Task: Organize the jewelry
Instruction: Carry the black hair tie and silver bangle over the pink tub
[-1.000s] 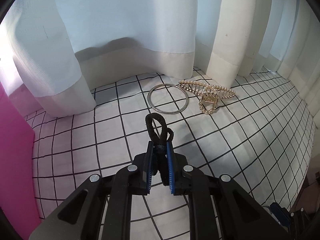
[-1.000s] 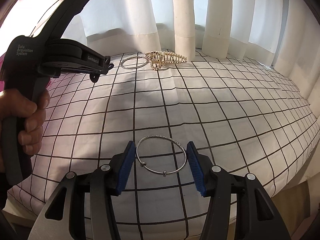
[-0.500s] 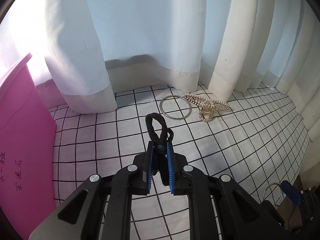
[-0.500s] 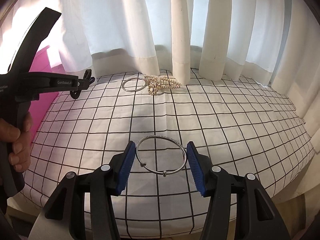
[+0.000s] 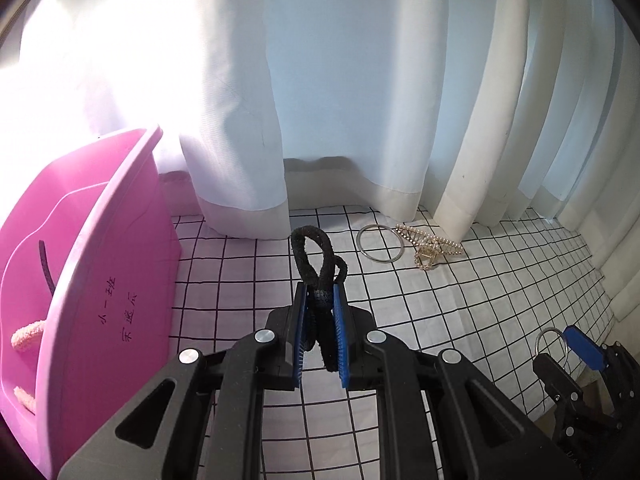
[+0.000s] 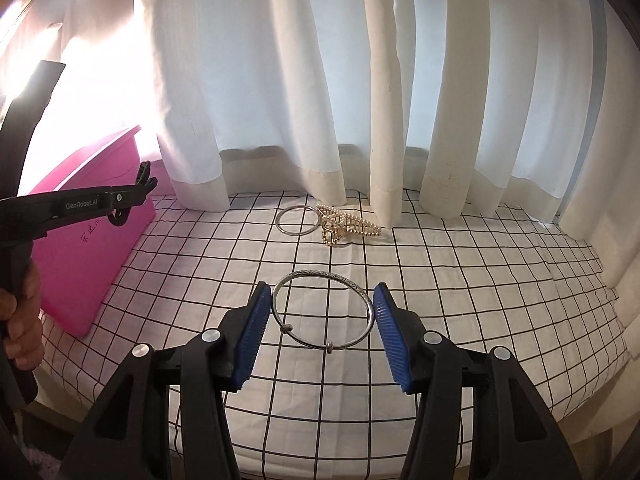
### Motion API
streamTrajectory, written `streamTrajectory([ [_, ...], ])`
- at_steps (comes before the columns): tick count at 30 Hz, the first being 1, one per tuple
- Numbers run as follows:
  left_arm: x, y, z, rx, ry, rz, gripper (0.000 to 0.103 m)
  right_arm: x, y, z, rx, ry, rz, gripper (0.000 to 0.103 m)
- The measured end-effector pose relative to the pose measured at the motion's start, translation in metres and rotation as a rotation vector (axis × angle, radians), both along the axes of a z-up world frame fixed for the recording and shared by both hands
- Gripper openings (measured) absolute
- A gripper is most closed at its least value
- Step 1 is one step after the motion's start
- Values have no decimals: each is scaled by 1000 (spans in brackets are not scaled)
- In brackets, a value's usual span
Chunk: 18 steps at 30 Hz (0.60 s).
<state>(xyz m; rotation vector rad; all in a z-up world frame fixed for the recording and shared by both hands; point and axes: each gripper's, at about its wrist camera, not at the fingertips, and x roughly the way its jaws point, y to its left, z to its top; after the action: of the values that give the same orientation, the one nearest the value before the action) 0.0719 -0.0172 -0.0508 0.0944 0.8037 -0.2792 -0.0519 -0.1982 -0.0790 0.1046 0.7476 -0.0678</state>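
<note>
My left gripper [image 5: 320, 308] is shut on a black hair tie [image 5: 316, 256] and holds it above the grid cloth, just right of the pink bin [image 5: 100, 280]. My right gripper [image 6: 323, 312] is shut on a silver bangle [image 6: 324, 312], its pads pressing the ring's two sides, held above the cloth. A plain silver ring bangle [image 6: 298, 220] and a gold pearl hair claw [image 6: 344, 226] lie at the back by the curtain; both also show in the left wrist view, bangle [image 5: 380, 246] and claw [image 5: 430, 246]. The left gripper shows in the right wrist view [image 6: 140, 192] near the bin [image 6: 92, 248].
White curtains [image 6: 320, 100] hang along the back of the table. The pink bin holds a peach fuzzy hair tie [image 5: 26, 334] and a dark band [image 5: 46, 268]. The table's front edge [image 6: 360, 440] is close below my right gripper.
Both grippers have lifted and pulled back from the table. The left gripper has moved left with the hair tie, so the pink bin now fills its left side.
</note>
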Motion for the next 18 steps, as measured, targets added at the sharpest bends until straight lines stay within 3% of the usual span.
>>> streamTrajectory([
  [18, -59, 82, 62, -40, -104, 255, 13, 39, 48, 55, 45, -112, 285, 51],
])
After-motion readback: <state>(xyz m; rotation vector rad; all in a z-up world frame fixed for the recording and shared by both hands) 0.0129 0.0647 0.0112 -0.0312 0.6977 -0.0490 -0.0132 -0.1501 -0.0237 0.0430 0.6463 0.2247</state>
